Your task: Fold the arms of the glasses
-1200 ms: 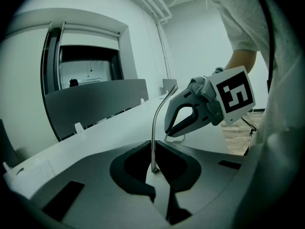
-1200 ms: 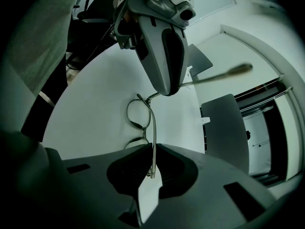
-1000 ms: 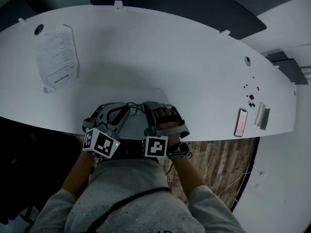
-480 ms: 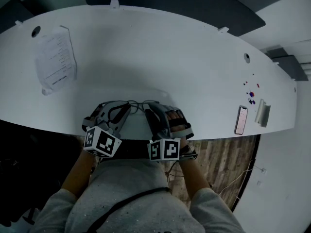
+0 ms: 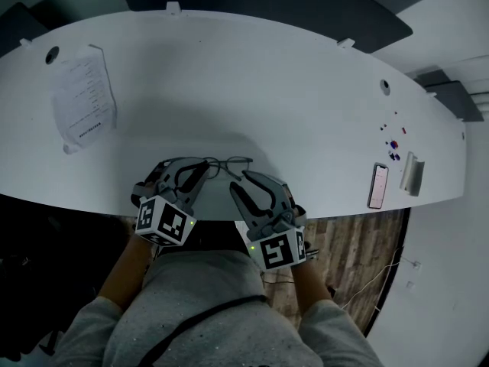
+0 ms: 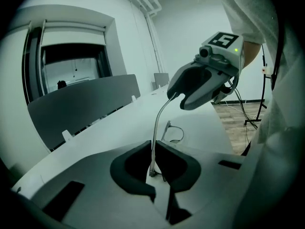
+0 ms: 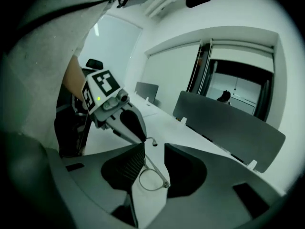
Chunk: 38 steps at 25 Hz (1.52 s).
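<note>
Two claws at near bench [image 5: 267,90] edge: left claw [image 5: 200,170] clamped on one arm of glasses [image 5: 235,163]; right claw [image 5: 238,182] rolled and drawn back, jaws just opened, apart, gripping nothing. Glasses just beyond, low over bench. Probably a regrasp before next fold.

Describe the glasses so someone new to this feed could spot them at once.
Start at the long white table and come to its near edge, directly in front of the person. There the left gripper pinches the glasses, a thin wire frame with one arm sticking up. Unlike the flat paper sheet far left and the phone far right, they are bare wire.
</note>
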Motion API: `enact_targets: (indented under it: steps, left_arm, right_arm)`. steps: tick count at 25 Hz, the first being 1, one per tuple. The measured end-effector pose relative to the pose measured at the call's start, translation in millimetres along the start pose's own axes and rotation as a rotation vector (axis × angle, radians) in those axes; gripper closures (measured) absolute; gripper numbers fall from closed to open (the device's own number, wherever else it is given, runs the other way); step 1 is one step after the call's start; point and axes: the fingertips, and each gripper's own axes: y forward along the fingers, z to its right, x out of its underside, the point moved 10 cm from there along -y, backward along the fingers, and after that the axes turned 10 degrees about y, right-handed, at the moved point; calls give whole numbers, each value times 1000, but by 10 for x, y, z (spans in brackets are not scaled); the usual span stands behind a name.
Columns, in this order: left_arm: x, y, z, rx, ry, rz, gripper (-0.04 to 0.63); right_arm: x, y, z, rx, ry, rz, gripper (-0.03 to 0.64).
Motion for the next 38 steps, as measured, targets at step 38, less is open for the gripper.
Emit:
enact_targets:
  steps: [38]
  left_arm:
    - [-27, 285, 120, 51, 228, -20, 523]
  right_arm:
    - [485, 212, 255, 105, 119, -58, 581]
